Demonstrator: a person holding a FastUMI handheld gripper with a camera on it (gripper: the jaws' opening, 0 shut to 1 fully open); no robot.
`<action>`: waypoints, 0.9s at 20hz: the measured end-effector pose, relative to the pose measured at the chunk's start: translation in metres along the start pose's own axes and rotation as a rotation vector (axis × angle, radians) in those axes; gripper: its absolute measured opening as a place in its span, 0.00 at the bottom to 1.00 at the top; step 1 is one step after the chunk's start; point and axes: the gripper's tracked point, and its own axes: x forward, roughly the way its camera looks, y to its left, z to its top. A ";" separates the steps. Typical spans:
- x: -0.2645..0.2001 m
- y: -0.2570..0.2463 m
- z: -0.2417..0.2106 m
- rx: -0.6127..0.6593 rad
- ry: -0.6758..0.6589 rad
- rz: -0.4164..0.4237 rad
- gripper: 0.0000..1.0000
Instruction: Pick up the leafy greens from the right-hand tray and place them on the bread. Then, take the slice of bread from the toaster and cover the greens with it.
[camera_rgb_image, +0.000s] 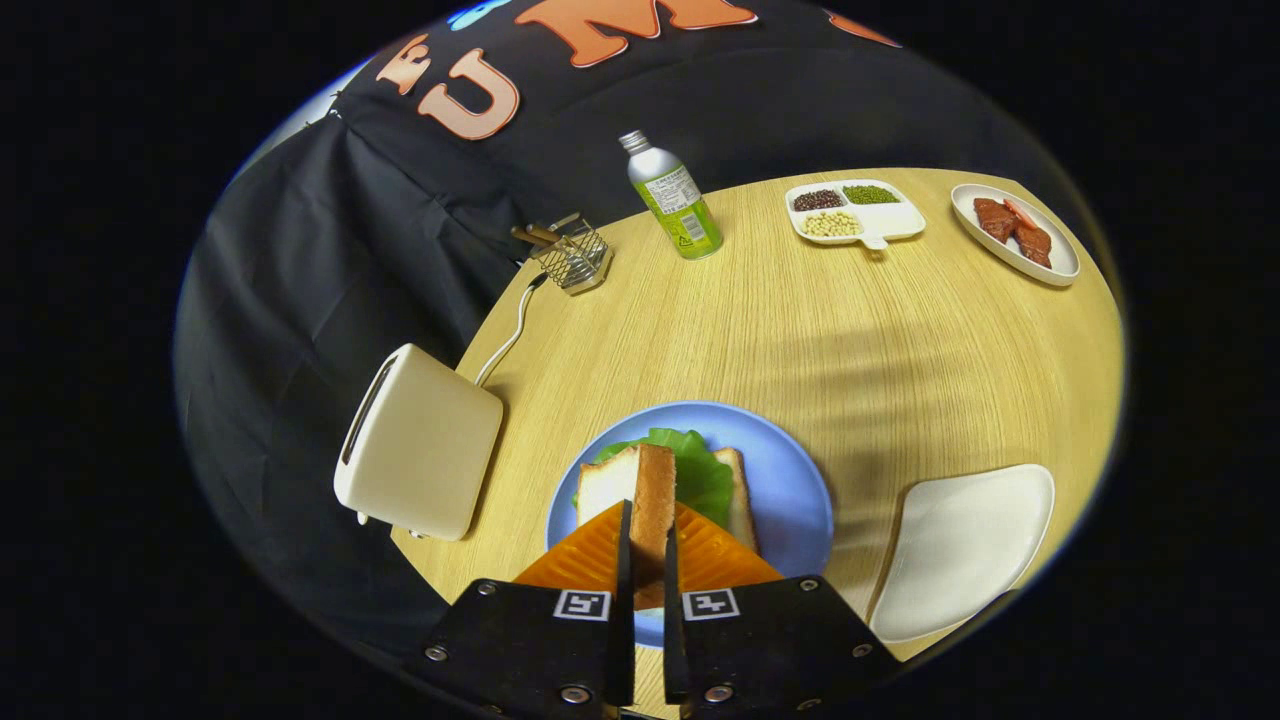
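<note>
The bottle (675, 199) at the far side of the round wooden table (900, 350) carries a green and white label, but its print is too small to read; the only other markings are two small black-and-white square tags on the gripper body. The gripper (645, 535) hangs over the blue plate (795, 490), its two fingers drawn close together and clamped on a slice of bread (655, 500) held on edge, crust upward, so that the brown rim runs straight out between them. Under that slice, on the plate, lie the leafy greens (700, 470), spread over another slice of bread (742, 500) whose pale crumb and crust show on either side of the held one. The held slice stands upright above the greens and does not lie flat on them. To the left of the plate, near the table's edge, sits the cream toaster (420, 445), its white cord trailing back toward a small wire basket (575, 258) with wooden handles poking from it. To the right of the plate is a white tray (960, 550). Beyond, well apart from the plate, a white divided dish (890, 222) holds dark red, green and pale beans, and beside it an oval dish (1060, 265) holds reddish pieces of meat.
</note>
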 end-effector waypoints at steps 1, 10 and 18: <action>0.001 -0.004 -0.001 -0.001 0.001 -0.005 0.12; 0.002 -0.038 0.006 -0.111 -0.071 -0.145 0.49; -0.066 -0.013 0.060 -0.250 -0.368 -0.200 0.79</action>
